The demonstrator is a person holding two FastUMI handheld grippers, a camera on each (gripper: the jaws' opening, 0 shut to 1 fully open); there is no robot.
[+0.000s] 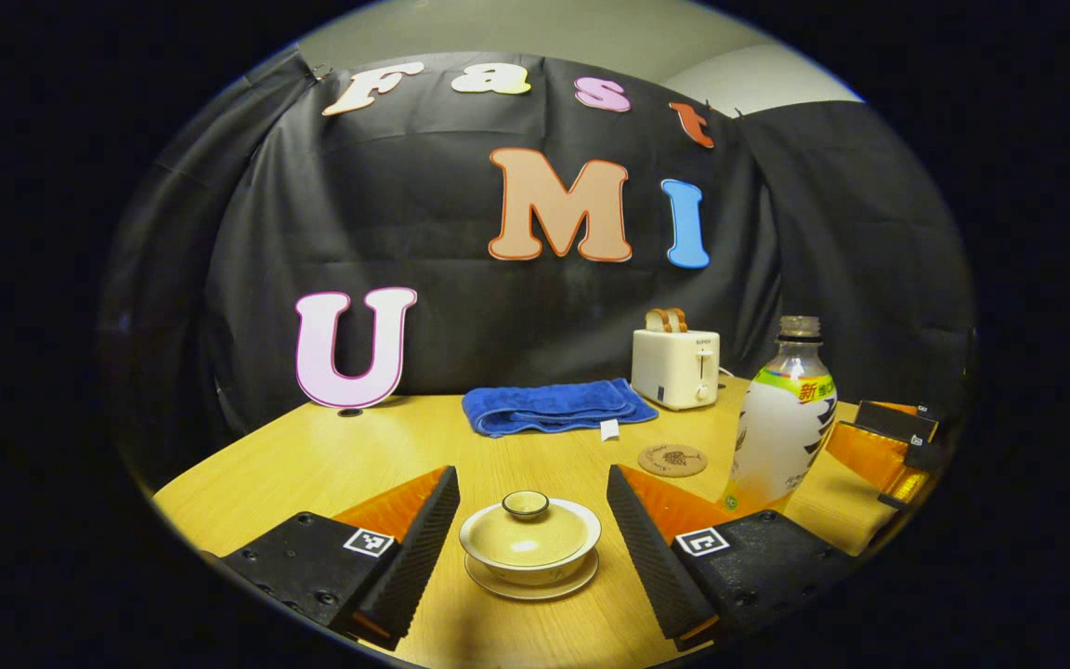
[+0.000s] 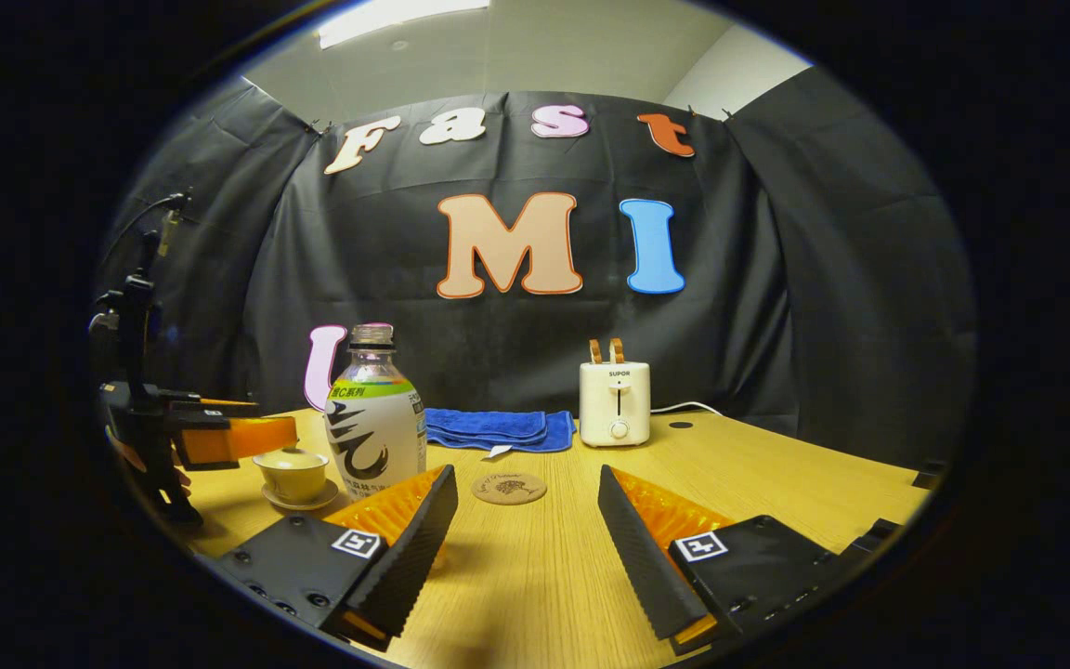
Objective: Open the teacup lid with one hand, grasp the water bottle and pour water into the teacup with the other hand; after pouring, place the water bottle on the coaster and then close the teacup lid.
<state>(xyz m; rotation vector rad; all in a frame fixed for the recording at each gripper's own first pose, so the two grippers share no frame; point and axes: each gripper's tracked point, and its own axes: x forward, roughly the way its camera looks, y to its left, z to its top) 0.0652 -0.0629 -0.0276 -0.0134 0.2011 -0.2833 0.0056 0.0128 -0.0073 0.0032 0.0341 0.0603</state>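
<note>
left gripper view: lidded teacup between tongs

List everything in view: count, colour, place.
teacup: 1, cream, lid on, on a saucer between the left tool's fingers
water bottle: 1, clear with white-green label, uncapped, right of the teacup
coaster: 1, brown, round, mid-table
towel: 1, blue, folded, at the back
toaster: 1, white, two slices in its slots, beside the towel
table: 1, light wood
left tool: 1, open, around the teacup without touching it
right tool: 1, open, over bare table
</note>
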